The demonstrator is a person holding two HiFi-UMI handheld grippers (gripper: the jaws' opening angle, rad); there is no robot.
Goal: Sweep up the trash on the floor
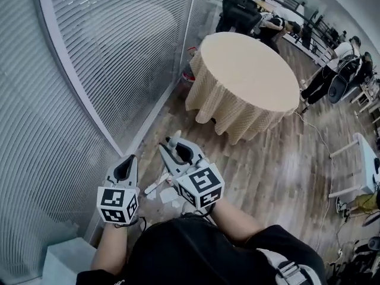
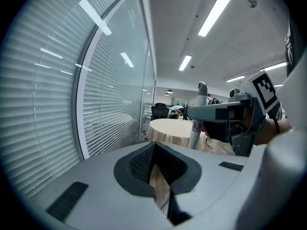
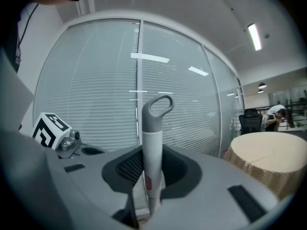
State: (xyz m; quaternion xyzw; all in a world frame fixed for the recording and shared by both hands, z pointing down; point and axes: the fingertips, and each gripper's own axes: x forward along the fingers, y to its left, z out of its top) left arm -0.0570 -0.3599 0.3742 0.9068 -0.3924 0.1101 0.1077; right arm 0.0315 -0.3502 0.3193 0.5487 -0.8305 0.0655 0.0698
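Observation:
My right gripper (image 1: 173, 147) is shut on the upright white broom handle (image 3: 152, 162), just below its grey looped top (image 3: 155, 110). That handle (image 2: 196, 116) also shows in the left gripper view, clamped in the right gripper (image 2: 225, 113). In the head view only the grey tip of the handle (image 1: 173, 139) sticks out above the jaws. My left gripper (image 1: 125, 170) hangs beside it on the left, jaws together with nothing between them. White paper scraps (image 1: 159, 187) lie on the wood floor beneath both grippers. The broom head is hidden.
A glass wall with blinds (image 1: 89, 70) runs along the left. A round table with a beige cloth (image 1: 249, 76) stands ahead. A white box (image 1: 65, 260) sits at the lower left, a white table (image 1: 363, 159) at the right. People stand far back; a cable (image 1: 323, 141) crosses the floor.

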